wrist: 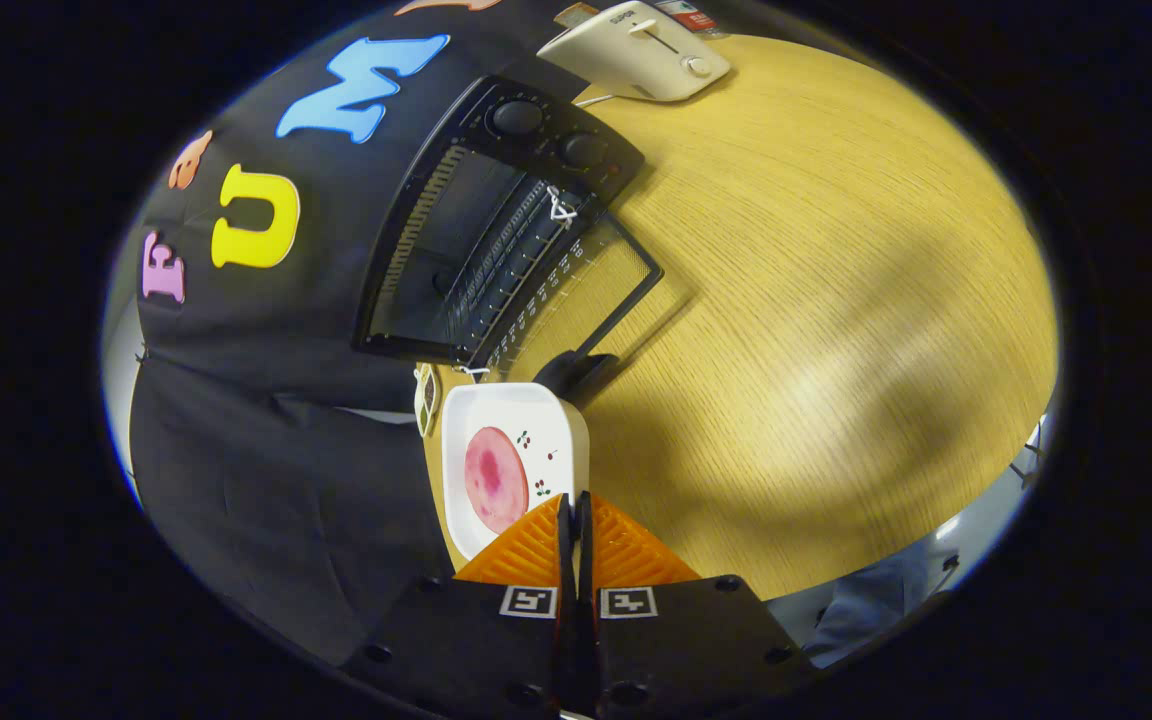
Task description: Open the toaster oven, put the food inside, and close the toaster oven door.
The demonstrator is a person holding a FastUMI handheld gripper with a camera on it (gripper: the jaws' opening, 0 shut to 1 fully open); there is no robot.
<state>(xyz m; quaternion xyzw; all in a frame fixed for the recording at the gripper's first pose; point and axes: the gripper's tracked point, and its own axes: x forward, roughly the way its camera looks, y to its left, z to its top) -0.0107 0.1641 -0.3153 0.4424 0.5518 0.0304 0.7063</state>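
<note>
Claw (pixel 574 500) fingers are pressing together, gripping nothing, tips reaching the near rim of the white plate (pixel 556 415) carrying the pink food (pixel 494 477). Beyond it, the toaster oven (pixel 496 230) is standing open, door (pixel 576 290) dropped onto the counter (pixel 816 300). Loading looks next, calling for the fingers to part and take the plate's rim.

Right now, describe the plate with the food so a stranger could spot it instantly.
On the wooden table, find the black toaster oven with its glass door open. The white square plate lies before it, just ahead of the shut gripper. It carries one round pink slice.
</note>
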